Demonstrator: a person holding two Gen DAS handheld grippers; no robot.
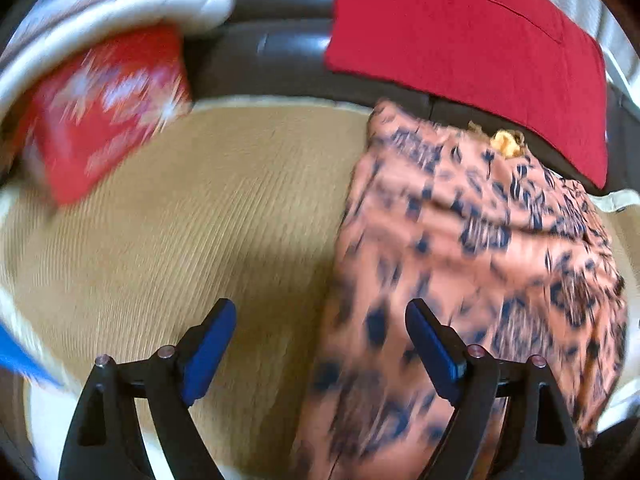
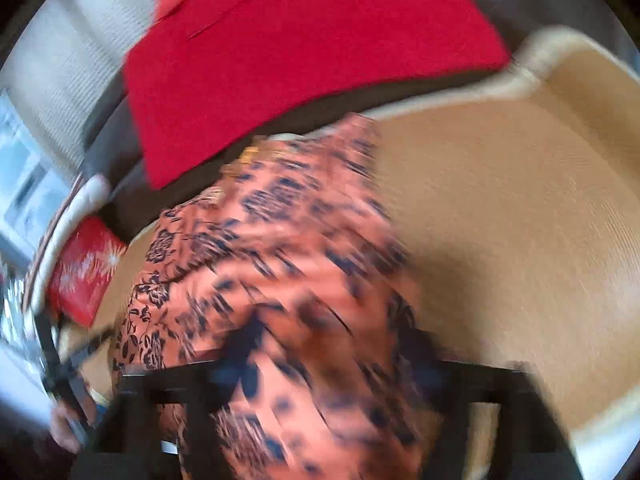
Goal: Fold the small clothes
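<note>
An orange garment with a dark floral print (image 1: 472, 264) lies folded on the right part of a tan ribbed mat (image 1: 208, 220). My left gripper (image 1: 320, 320) is open above the garment's left edge, its blue pads (image 1: 208, 352) wide apart and empty. In the right wrist view the same garment (image 2: 272, 264) fills the middle and lies over my right gripper (image 2: 324, 364), whose black fingers are badly blurred; I cannot tell whether they grip the cloth. The mat (image 2: 520, 220) lies to the right.
A red cloth (image 1: 472, 40) lies on the dark sofa (image 1: 272, 64) behind the mat. A red box with white print (image 1: 108, 112) stands at the mat's far left, under a white curved rim (image 1: 120, 12). The other gripper's dark frame (image 2: 60, 364) shows at lower left.
</note>
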